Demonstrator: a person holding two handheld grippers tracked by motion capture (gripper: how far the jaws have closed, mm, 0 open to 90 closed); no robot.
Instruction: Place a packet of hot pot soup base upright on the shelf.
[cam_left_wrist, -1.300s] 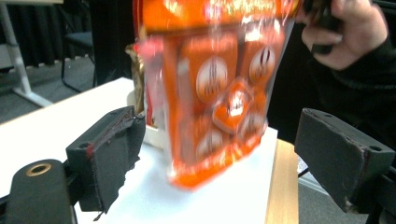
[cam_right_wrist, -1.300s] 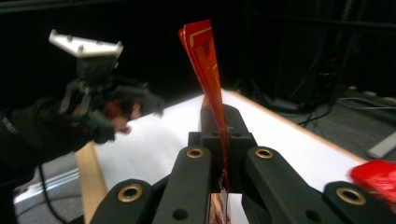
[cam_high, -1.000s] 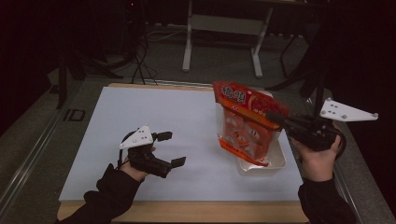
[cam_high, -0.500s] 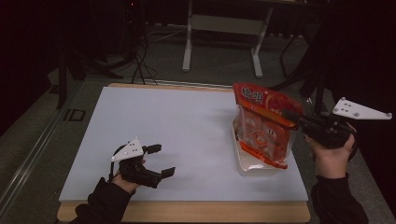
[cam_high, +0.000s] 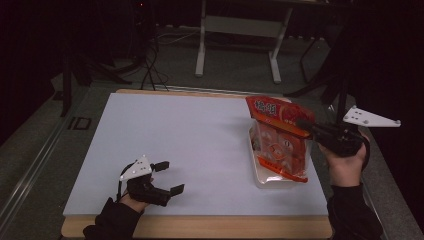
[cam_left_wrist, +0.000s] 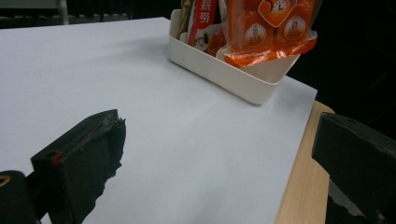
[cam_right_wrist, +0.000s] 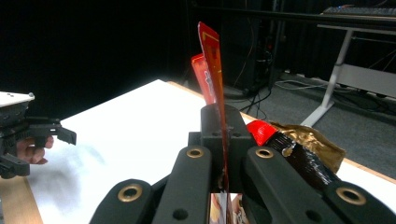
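Note:
An orange snack bag hangs upright over the white tray at the table's right side. My right gripper is shut on the bag's top edge, which stands up thin between the jaws of my right gripper. The bag's lower seam reaches the rim of the tray. My left gripper rests low near the front left of the white sheet, open, nothing between its fingers. The same left gripper faces the tray across bare sheet.
Another red-and-white packet stands in the tray, and a dark, gold-edged packet with a red end lies beside my right jaws. The sheet covers a wooden table. Desk legs and cables stand on the dark floor behind.
My right gripper has carried the bag rightward and down onto the tray. The left gripper has sunk and drawn back toward the front left edge, still open.

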